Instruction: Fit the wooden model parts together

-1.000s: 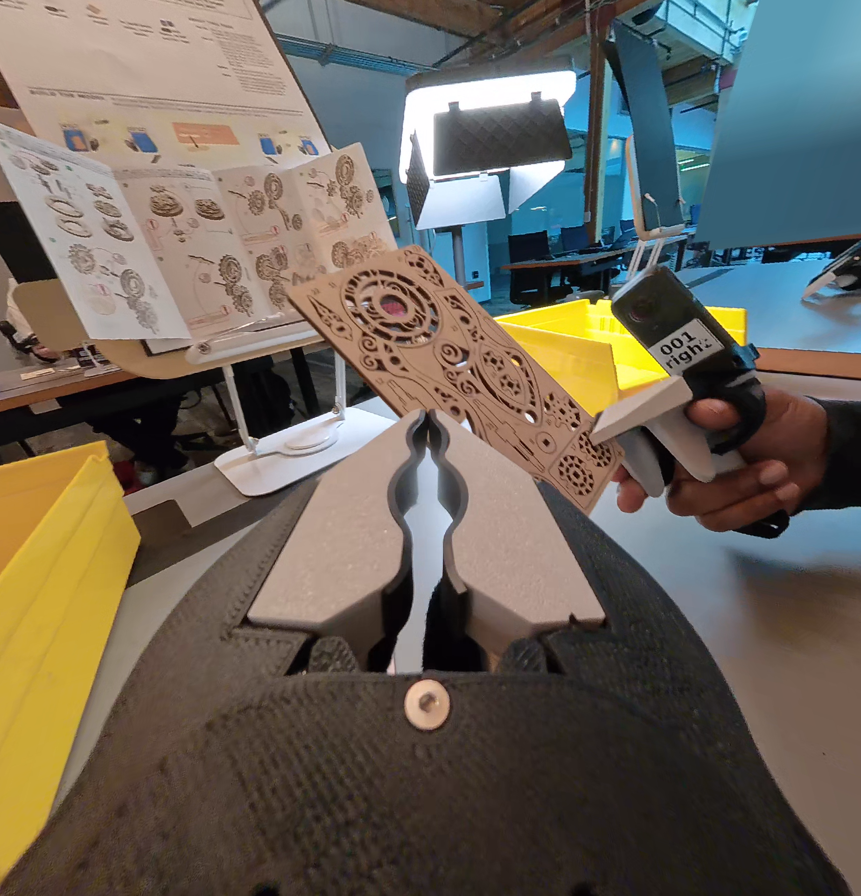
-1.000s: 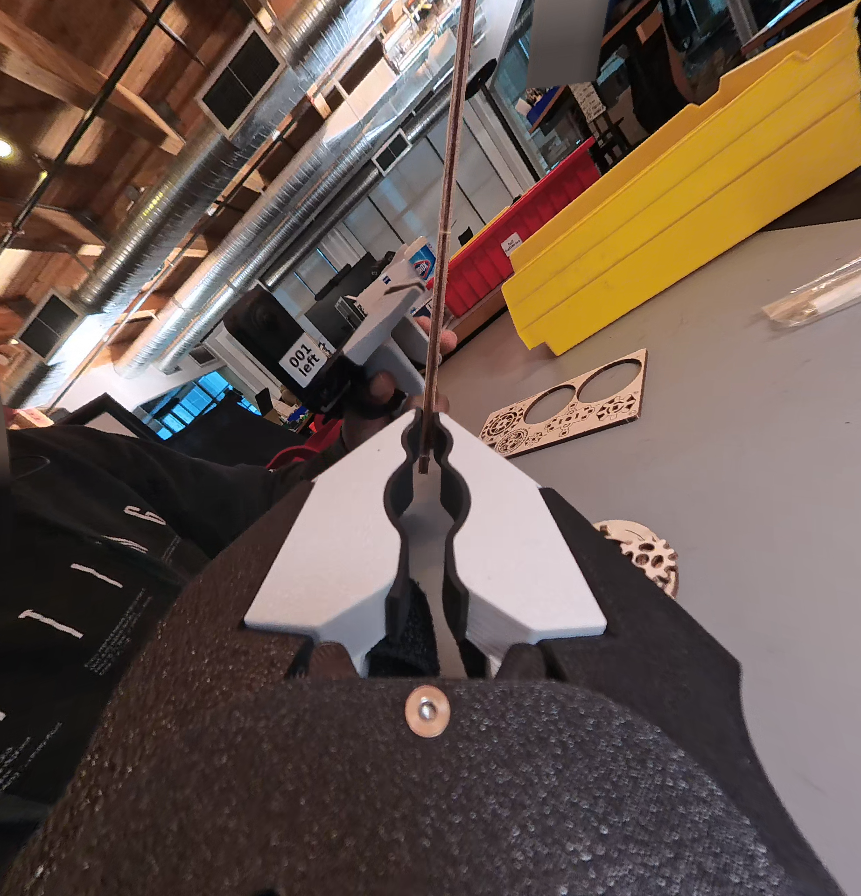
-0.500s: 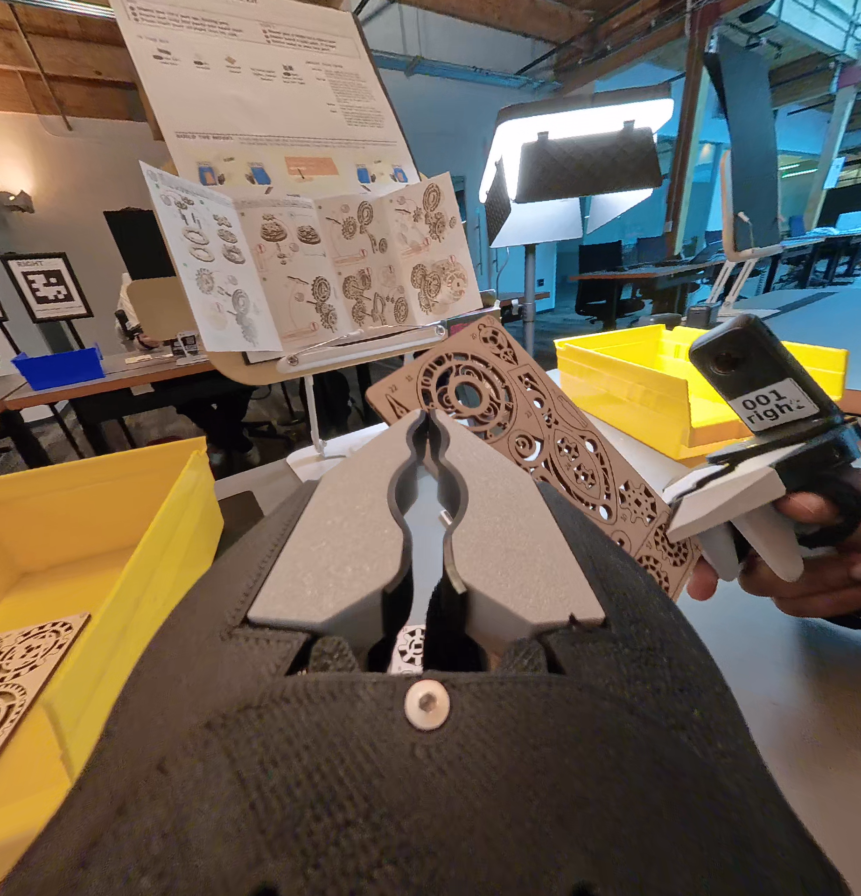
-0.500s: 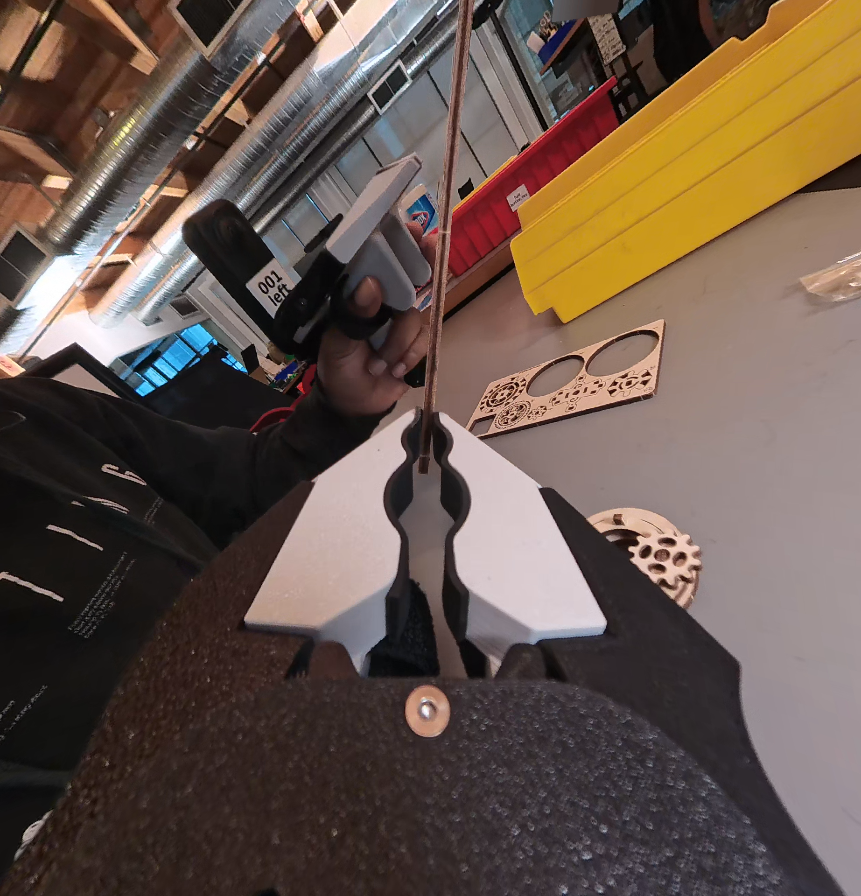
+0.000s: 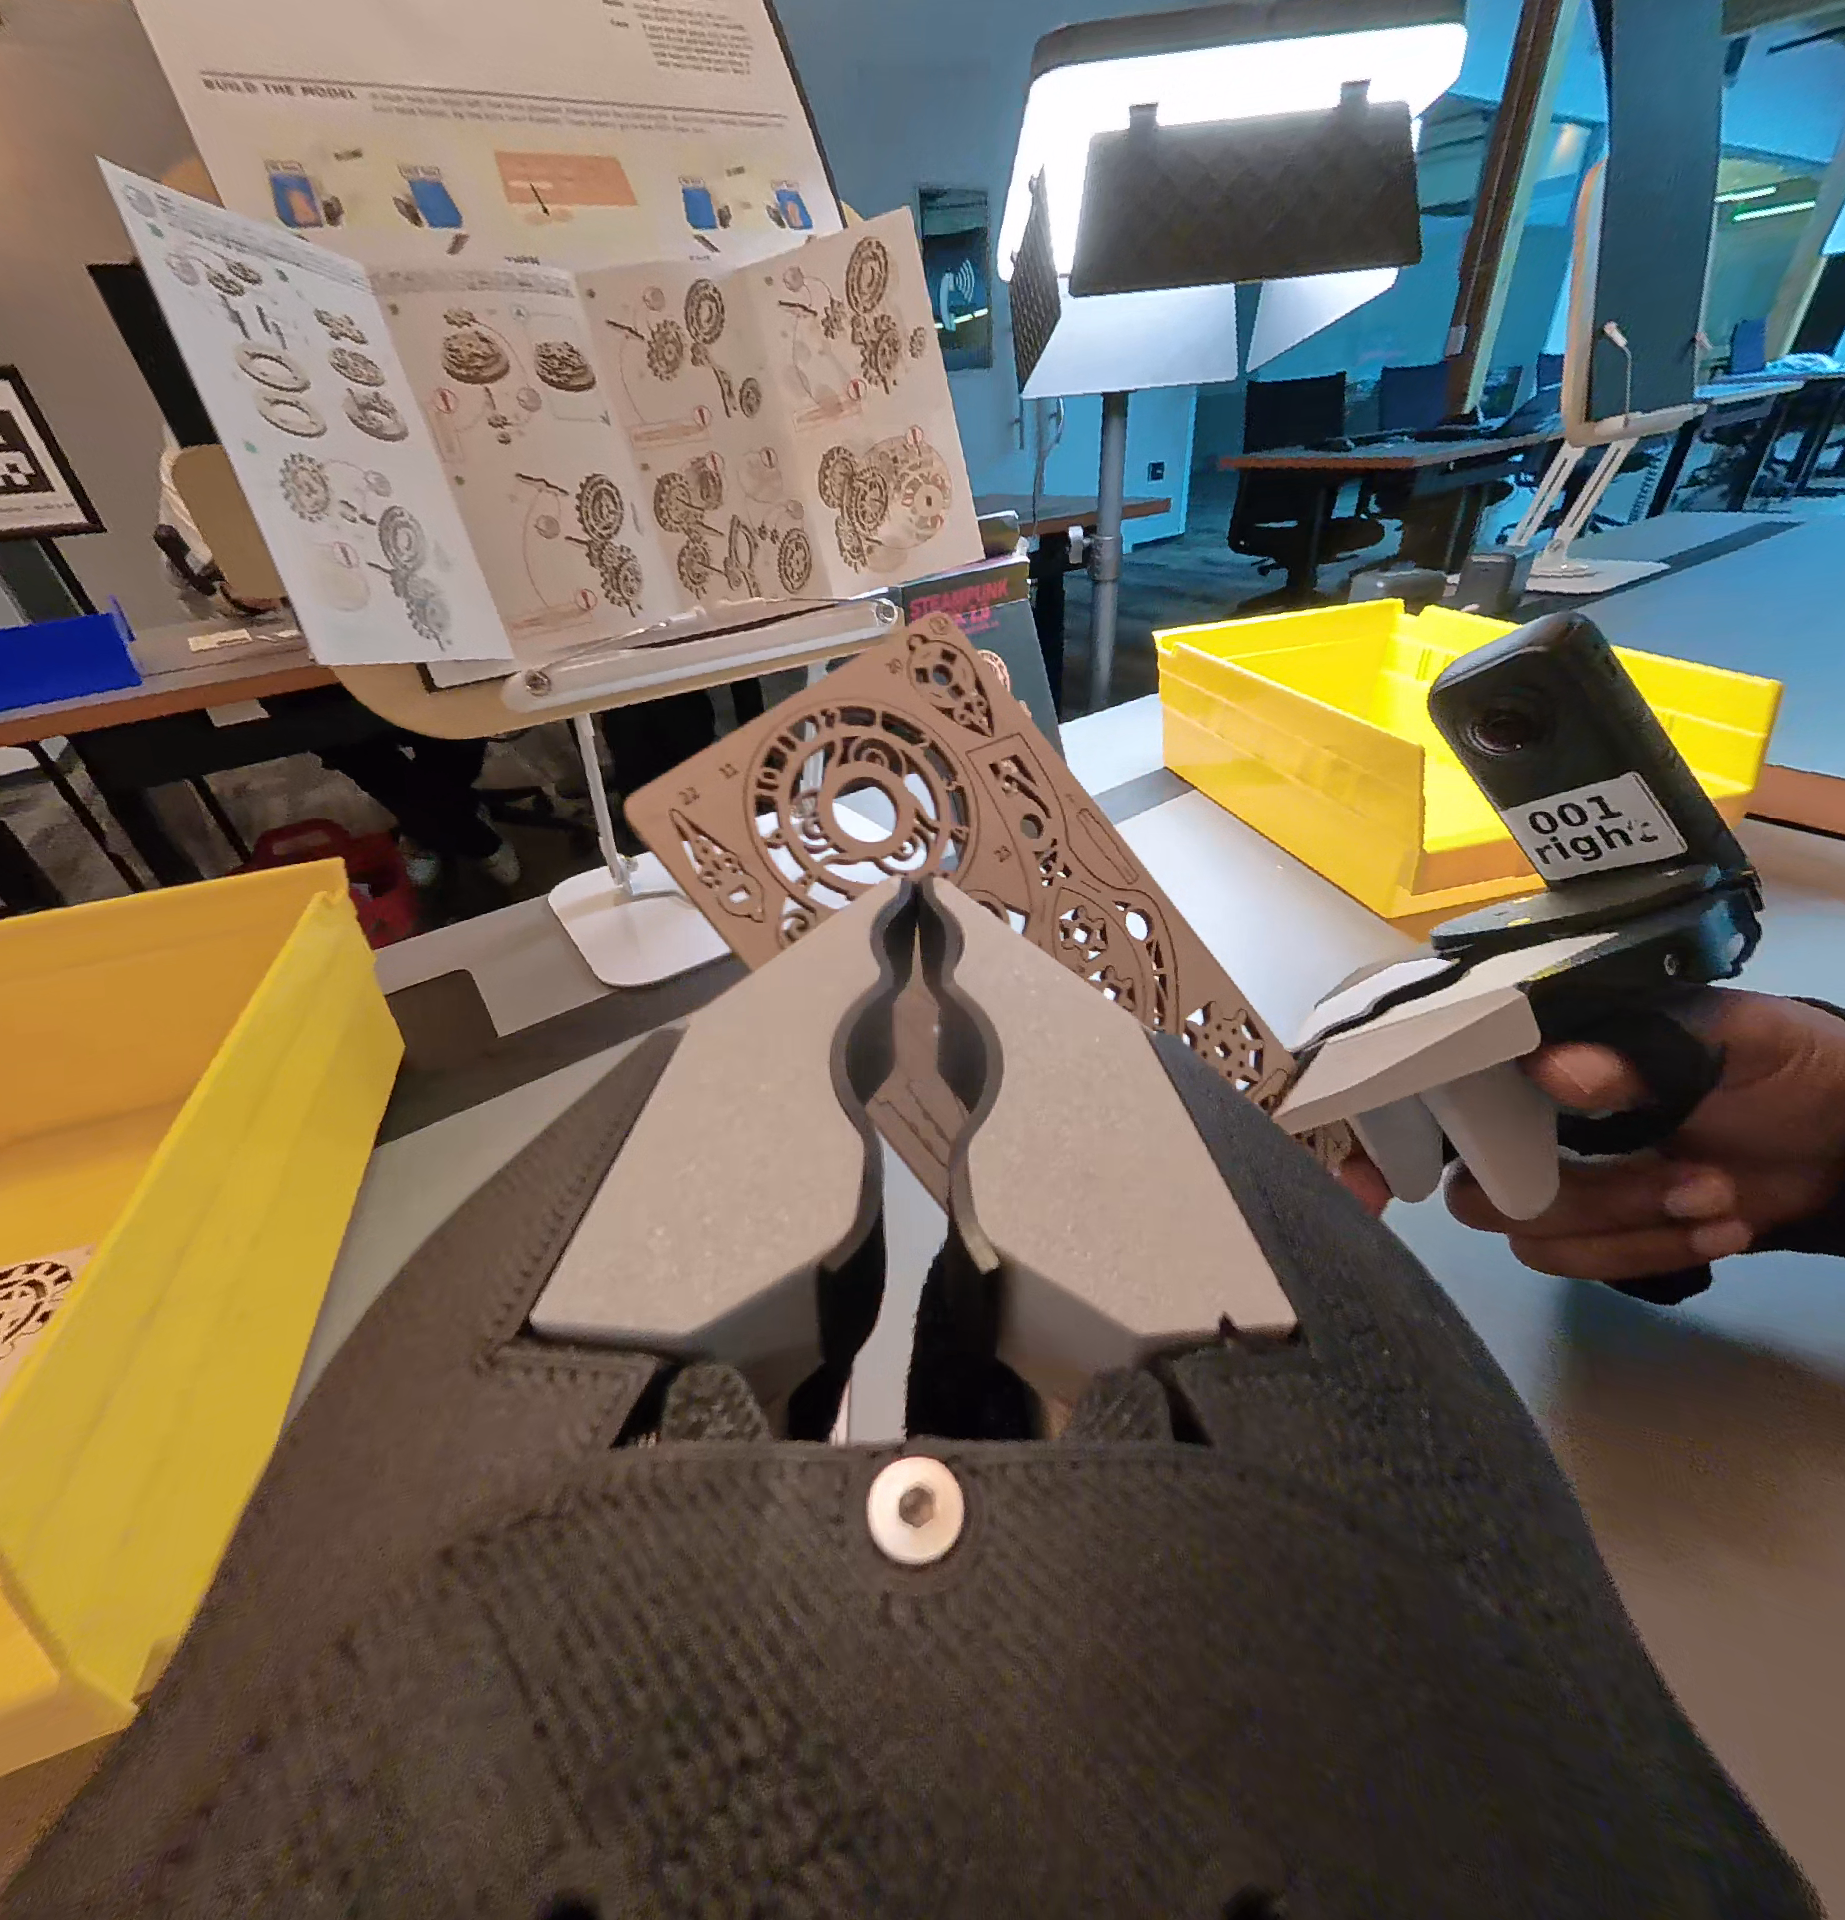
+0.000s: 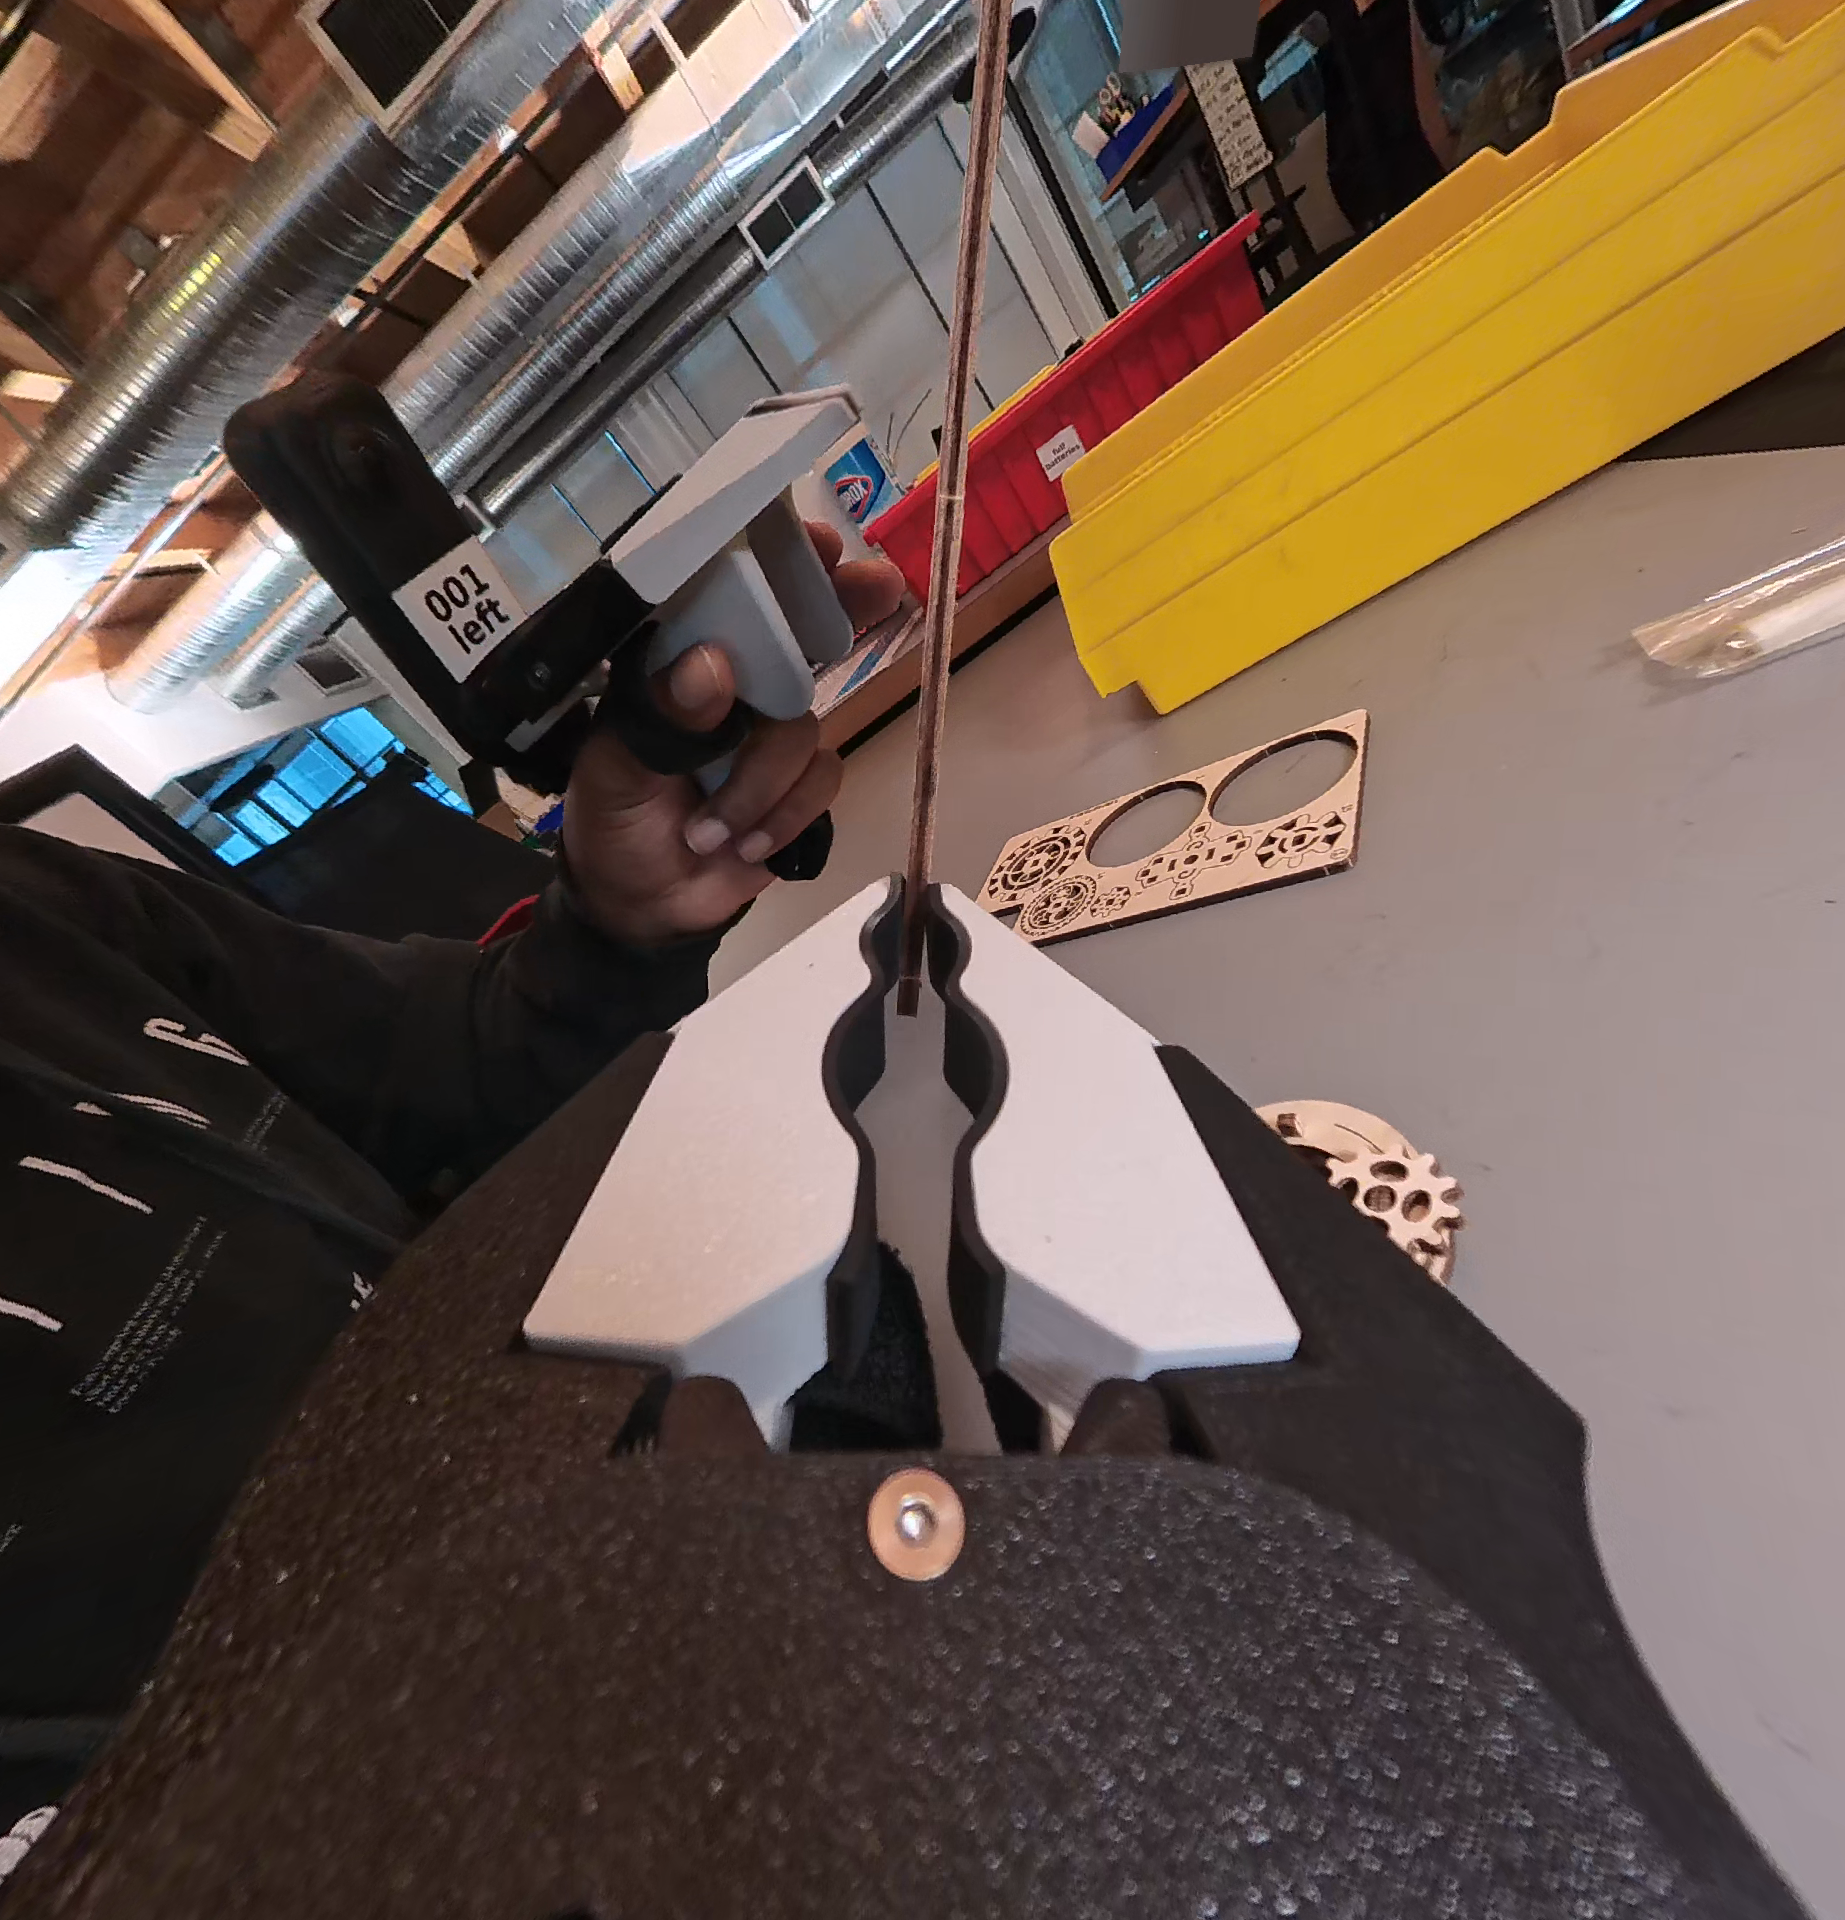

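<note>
The right tool is closed on the lower corner of a thin brown laser-cut wooden sheet with gear and ring cut-outs, and holds it up in the air above the grey surface. In the right wrist view the sheet shows edge-on as a narrow dark strip rising from between the fingertips; in the left wrist view its fretted face is turned to the camera and tilts up and to the left, away from the right tool gripping its low right corner.

The left tool has its fingers drawn together with only a thin slit between the tips. It sits just in front of the sheet's lower edge; whether it touches or pinches the wood cannot be told. A person's hand grips the left tool's handle.

On the surface lies a flat pale wooden panel with two round holes and small gear shapes, near a long yellow plastic bin. A round wooden gear assembly rests just beside the right tool's body. A clear plastic packet lies toward the right edge. A folded paper instruction sheet with gear drawings stands on a white stand at the far side, and a yellow bin sits at the left with another cut sheet inside.
</note>
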### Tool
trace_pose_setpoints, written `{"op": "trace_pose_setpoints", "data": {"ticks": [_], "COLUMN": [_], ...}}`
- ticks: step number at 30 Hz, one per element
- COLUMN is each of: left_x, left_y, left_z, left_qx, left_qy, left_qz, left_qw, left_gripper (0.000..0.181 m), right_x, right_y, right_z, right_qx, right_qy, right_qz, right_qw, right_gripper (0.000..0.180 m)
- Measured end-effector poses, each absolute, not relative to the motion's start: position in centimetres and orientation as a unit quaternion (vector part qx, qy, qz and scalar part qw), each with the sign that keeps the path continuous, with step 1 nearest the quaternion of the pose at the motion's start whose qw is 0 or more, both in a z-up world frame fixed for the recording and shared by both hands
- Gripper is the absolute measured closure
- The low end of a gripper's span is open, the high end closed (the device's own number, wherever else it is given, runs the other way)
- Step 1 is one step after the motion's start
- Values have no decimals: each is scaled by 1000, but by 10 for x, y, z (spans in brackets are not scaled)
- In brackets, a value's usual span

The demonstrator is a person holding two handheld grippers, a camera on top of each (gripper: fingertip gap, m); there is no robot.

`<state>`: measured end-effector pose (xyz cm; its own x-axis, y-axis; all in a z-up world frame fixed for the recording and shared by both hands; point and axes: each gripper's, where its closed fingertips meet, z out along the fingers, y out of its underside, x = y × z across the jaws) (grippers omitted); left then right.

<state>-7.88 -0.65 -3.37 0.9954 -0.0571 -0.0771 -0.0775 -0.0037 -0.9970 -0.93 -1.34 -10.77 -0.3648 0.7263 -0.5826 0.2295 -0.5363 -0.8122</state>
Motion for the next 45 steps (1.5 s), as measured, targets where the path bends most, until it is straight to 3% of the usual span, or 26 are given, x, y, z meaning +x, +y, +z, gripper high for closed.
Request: {"op": "trace_pose_setpoints", "data": {"ticks": [45], "left_x": [-16], "left_y": [2], "left_z": [-76], "left_qx": [-750], "left_qy": [117], "left_qz": [-37], "left_qw": [650], "left_gripper": [181], "right_x": [-5], "right_y": [13], "right_z": [-95], "right_qx": [-545], "right_qy": [-371], "right_qz": [731], "right_qw": [178], "right_gripper": [179]}}
